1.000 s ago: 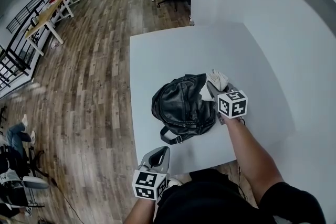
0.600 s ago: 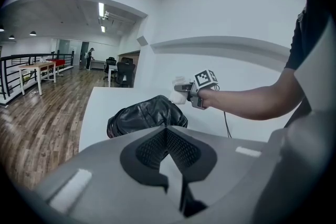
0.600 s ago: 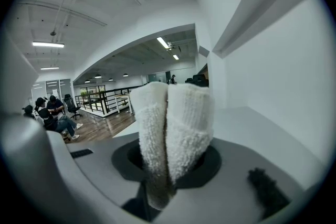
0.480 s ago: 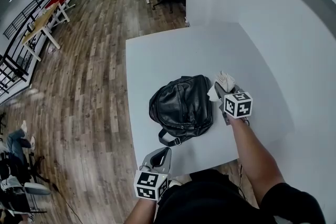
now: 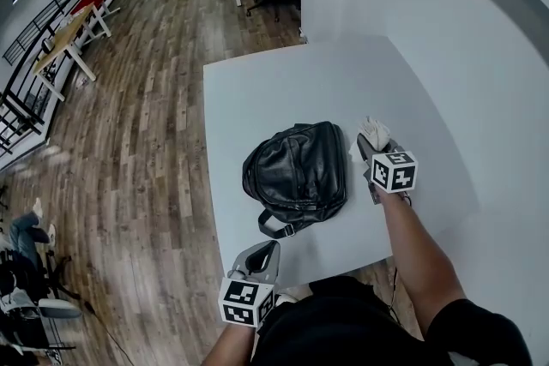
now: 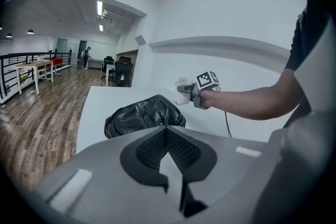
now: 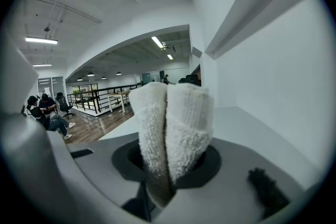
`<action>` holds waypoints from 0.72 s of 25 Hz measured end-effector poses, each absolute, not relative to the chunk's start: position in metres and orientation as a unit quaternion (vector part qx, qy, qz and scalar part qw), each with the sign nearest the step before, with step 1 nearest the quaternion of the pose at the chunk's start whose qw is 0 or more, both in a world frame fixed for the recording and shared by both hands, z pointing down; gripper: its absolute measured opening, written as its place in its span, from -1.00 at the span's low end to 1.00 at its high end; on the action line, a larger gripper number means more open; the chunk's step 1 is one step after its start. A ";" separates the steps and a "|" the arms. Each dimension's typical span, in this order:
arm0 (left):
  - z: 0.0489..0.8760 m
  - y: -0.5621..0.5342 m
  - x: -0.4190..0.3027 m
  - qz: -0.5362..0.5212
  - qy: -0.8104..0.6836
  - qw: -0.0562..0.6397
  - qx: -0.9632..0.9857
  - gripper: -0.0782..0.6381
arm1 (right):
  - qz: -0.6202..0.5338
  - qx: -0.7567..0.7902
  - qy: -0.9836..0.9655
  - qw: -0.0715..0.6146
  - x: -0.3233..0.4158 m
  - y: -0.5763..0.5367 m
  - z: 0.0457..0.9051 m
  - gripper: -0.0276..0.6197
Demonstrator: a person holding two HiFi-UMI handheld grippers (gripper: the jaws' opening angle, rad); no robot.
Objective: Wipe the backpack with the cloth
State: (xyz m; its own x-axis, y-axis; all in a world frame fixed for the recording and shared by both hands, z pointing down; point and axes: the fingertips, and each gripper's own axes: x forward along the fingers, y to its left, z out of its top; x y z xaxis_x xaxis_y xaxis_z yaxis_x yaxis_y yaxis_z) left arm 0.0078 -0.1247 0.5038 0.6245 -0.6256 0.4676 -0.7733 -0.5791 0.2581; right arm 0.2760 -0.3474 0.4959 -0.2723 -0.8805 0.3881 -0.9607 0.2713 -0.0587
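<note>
The right gripper (image 5: pixel 369 148) pinches a folded white cloth (image 5: pixel 374 133) between its 2 jaws, with a thick wad standing out past the tips. It holds the cloth just beside the right edge of the black backpack (image 5: pixel 296 176), not touching it. The backpack lies slumped near the middle of the white table (image 5: pixel 274 81), with its strap loop toward the person. The left gripper (image 5: pixel 264 251) sits at the near table edge, well apart from the bag, its jaws pressed together on nothing. The step in hand looks like bringing the cloth onto the bag for a stroke. To do it well, tilt the right gripper so that only the protruding wad meets the leather, never the hard tips. Wipe in long passes in 1 direction with light pressure. The soft bag will probably slide or crumple under a sideways push, so the left gripper could press down near the strap to steady it.
</note>
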 end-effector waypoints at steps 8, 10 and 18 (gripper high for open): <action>0.505 -0.122 0.001 0.167 -0.404 0.219 0.872 -0.76 | 0.145 0.575 -0.796 0.123 0.264 -0.342 0.484 -0.64; 0.505 -0.121 -0.001 0.165 -0.408 0.219 0.871 -0.76 | 0.155 0.562 -0.806 0.102 0.251 -0.337 0.477 -0.64; 0.503 -0.112 -0.018 0.160 -0.430 0.228 0.859 -0.76 | 0.178 0.471 -0.859 0.088 0.145 -0.320 0.481 -0.64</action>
State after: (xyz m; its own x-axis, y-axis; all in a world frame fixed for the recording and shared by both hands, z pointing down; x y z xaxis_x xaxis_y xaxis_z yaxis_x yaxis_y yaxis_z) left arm -0.0182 -0.1122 0.5029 0.5785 -0.6661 0.4708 -0.8118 -0.5262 0.2531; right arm 0.1446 -0.3202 0.4813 -0.5408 -0.7783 0.3191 -0.8410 0.4926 -0.2238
